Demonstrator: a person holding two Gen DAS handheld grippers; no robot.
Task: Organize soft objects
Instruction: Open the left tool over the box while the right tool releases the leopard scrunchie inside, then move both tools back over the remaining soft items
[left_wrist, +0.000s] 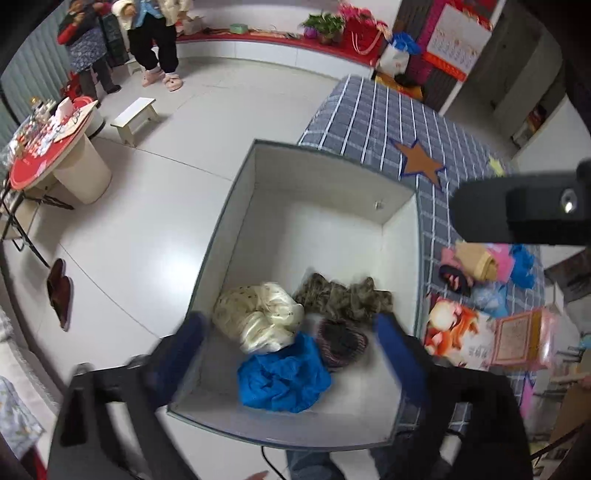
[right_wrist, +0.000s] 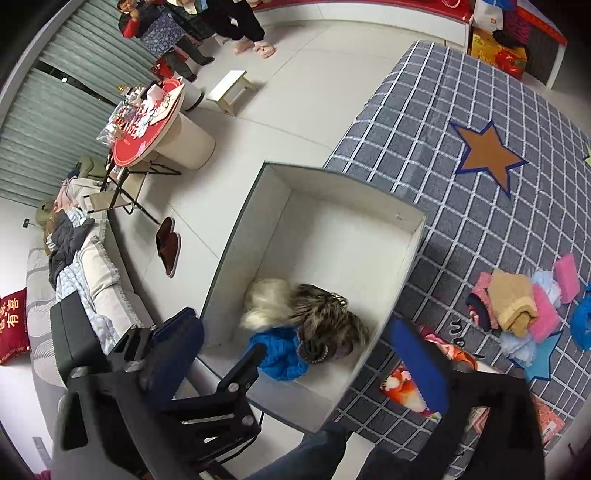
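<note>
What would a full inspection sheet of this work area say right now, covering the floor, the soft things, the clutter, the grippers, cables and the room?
Surface: checked grey mat on pale tiled floor.
Job's things: white box holds cream cloth, brown patterned cloth, blue cloth, dark knitted hat; pile of soft items waits on the mat.
Clutter: picture packets beside the box.
Grippers: left gripper and right gripper open over the box, holding nothing.
Cables: thin dark one below the box.
Surroundings: round table, stool, slippers, people standing.
</note>
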